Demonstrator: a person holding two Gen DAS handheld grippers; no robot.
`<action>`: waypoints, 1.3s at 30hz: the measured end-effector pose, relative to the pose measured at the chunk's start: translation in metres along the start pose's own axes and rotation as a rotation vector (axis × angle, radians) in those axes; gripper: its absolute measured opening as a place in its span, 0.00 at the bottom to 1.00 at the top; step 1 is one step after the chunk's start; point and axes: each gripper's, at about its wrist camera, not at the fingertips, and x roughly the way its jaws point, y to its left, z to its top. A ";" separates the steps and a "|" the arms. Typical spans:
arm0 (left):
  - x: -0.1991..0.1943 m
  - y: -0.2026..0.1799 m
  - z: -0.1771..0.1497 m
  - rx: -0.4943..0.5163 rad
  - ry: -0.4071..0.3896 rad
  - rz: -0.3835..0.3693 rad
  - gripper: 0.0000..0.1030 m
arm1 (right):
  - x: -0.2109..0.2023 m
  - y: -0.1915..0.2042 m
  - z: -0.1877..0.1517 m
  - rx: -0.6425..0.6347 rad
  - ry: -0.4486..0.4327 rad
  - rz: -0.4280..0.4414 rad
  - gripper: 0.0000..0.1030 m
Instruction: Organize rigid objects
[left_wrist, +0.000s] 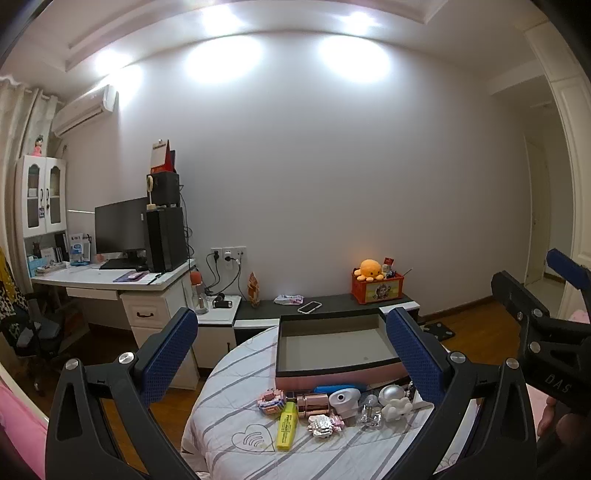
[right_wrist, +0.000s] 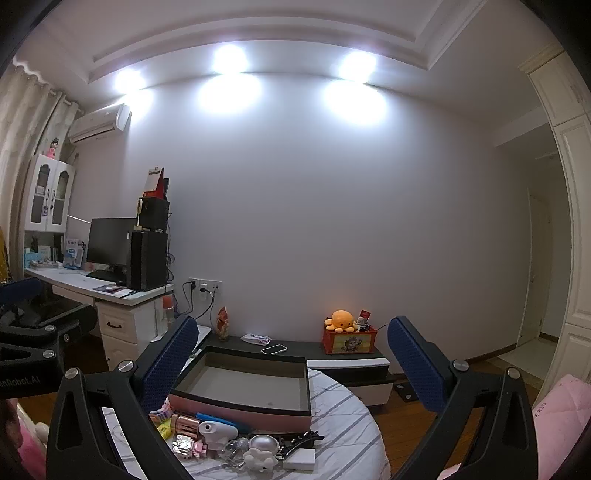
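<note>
An open pink box with a black rim (left_wrist: 332, 363) (right_wrist: 243, 406) sits on a round table with a striped cloth (left_wrist: 236, 413) (right_wrist: 343, 413). In front of it lie several small items: a yellow highlighter (left_wrist: 287, 425), a rose-gold cylinder (left_wrist: 313, 403) (right_wrist: 184, 424), a white-grey gadget (left_wrist: 343, 400) (right_wrist: 218, 432), a blue pen (left_wrist: 338, 388), block figures (left_wrist: 271, 401) (right_wrist: 186, 446), a silver ball (left_wrist: 393, 393) (right_wrist: 263, 443) and a white cloud toy (left_wrist: 397, 410) (right_wrist: 258, 459). My left gripper (left_wrist: 291, 345) and right gripper (right_wrist: 291, 350) are both open and empty, held above the table.
A low black cabinet (left_wrist: 332, 304) behind the table carries a phone (left_wrist: 309, 307) and an orange box with a plush octopus (left_wrist: 376, 286). A white desk with monitor (left_wrist: 122, 229) stands at left. The right gripper's body (left_wrist: 539, 321) shows at right.
</note>
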 end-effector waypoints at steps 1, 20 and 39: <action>0.000 0.000 0.000 0.001 -0.001 0.003 1.00 | 0.000 0.000 0.001 -0.001 0.001 -0.001 1.00; 0.005 0.000 -0.004 0.009 0.008 0.004 1.00 | 0.003 0.001 0.002 -0.009 0.014 -0.004 1.00; 0.020 0.004 -0.010 0.001 0.035 0.002 1.00 | 0.017 0.001 -0.005 -0.007 0.048 -0.010 1.00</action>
